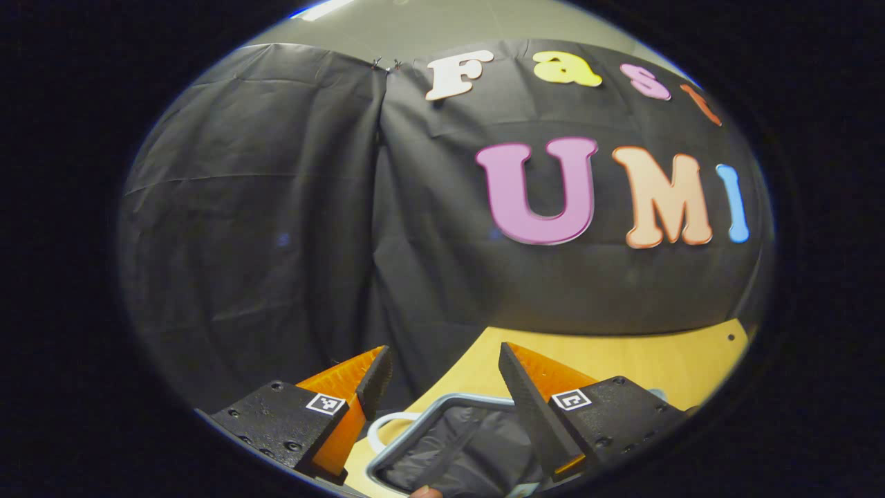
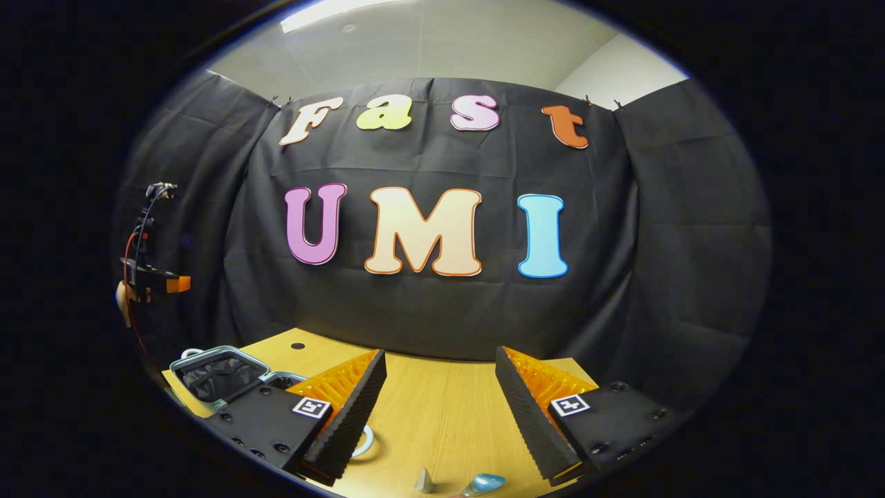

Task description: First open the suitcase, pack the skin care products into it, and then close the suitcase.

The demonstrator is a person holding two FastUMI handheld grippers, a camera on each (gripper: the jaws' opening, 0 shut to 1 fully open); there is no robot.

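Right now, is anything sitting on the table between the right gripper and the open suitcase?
Nothing visible blocks it. In the right gripper view, the right gripper is open above bare table; the open suitcase lies off to its left, lid up. Two small items lie just below, partly cut off.

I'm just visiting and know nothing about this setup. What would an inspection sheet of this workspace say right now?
Surface: wooden table, pale top.
Job's things: suitcase lies open at the table's left end, dark lining showing; small skin care items sit at the near edge.
Clutter: white ring on the table.
Grippers: left gripper open, above the suitcase; right gripper open, above bare table.
Cables: wires run along the other gripper, held by a hand.
Surroundings: black cloth wall, ceiling light.
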